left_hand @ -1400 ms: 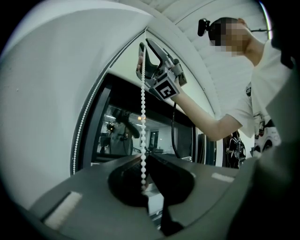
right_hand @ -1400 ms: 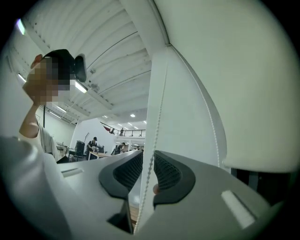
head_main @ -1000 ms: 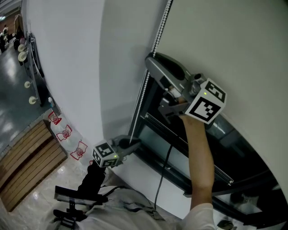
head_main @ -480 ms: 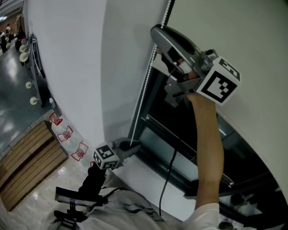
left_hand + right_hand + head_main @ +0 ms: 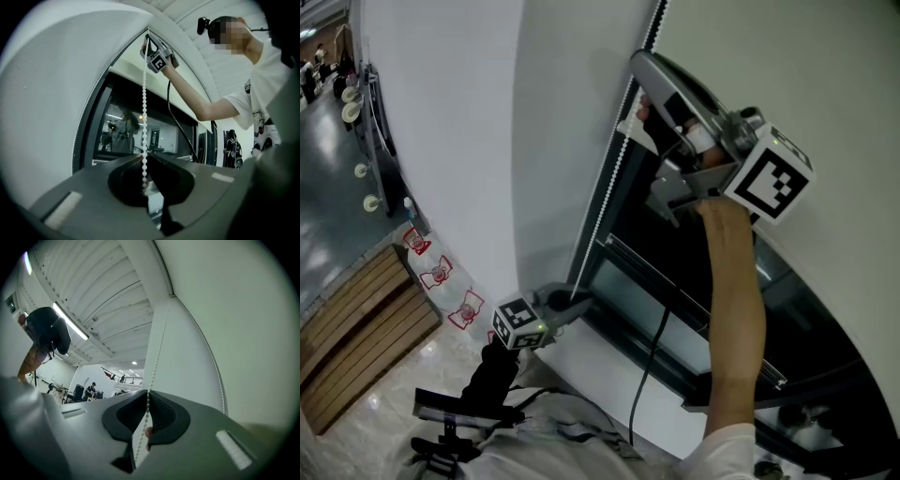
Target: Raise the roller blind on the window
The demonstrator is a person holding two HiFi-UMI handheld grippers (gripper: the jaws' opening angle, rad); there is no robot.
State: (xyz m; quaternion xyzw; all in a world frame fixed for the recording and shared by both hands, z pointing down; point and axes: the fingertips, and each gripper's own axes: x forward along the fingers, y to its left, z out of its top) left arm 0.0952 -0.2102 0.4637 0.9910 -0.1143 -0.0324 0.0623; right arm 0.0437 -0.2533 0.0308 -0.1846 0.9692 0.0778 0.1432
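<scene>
1. Presently, the grey left gripper (image 5: 579, 302) has its jaws clamped on the white bead chain (image 5: 607, 183), low down.
2. Right gripper (image 5: 639, 94) jaws have just been closing, pinching that chain higher up.
3. Pale fabric roller blind (image 5: 787, 56) hangs beside it.

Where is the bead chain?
Head view: the bead chain hangs along the window's left edge, from the left gripper below to the right gripper above, whose jaws have just been closing on it.

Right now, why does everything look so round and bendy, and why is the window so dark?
Left gripper view: a fisheye lens bows the window frame and blackens the corners; the bead chain looks sharp, the glass mirrors a lit room. Right gripper view: same bulge, a ceiling strip light glares. Head view: the wall curves, the glass looks dark.
</scene>
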